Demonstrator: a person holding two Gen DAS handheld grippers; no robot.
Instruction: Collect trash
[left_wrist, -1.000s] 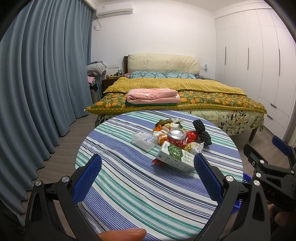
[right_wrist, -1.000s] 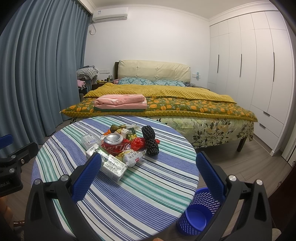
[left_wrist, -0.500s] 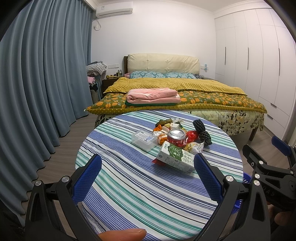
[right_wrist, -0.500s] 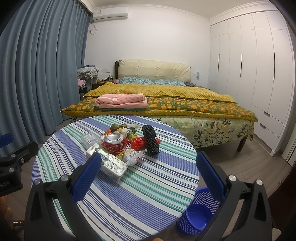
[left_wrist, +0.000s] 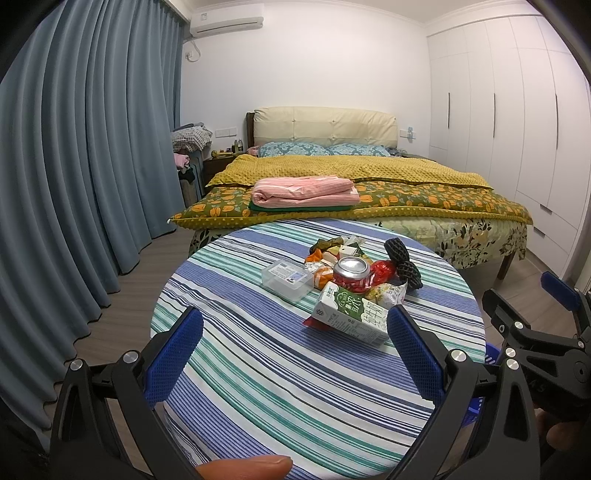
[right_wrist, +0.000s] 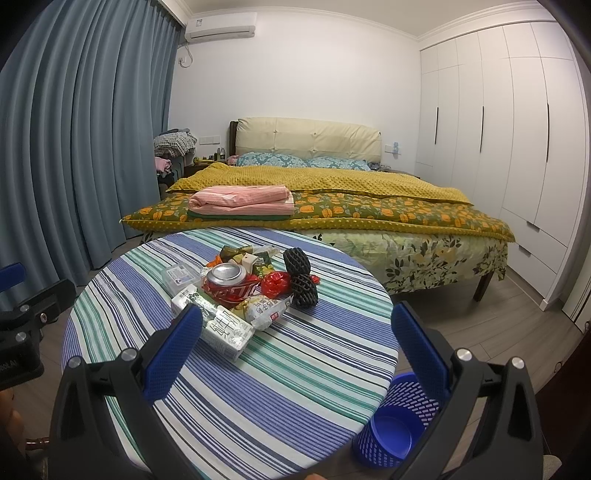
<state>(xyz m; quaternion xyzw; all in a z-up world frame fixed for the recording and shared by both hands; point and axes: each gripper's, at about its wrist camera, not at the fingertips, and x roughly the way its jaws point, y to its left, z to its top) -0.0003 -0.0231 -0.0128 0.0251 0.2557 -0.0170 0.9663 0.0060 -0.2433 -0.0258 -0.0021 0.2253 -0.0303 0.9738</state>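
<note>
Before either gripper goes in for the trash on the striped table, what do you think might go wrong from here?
1. The trash is heaped tightly: the red can rests among wrappers and against the milk carton, so pulling one piece may topple or scatter the others.
2. The blue bin sits on the floor below the table edge, on the right gripper's side; a drop by the left gripper could miss it.
3. The can's top looks open, so leftover liquid might spill.

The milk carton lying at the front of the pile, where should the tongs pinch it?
Pinch the milk carton across its narrow flat sides, near the middle, coming from the near edge of the table. It lies on its side as a long box at the front of the pile, with nothing before it. The left tongs are open and probably nearest.
</note>
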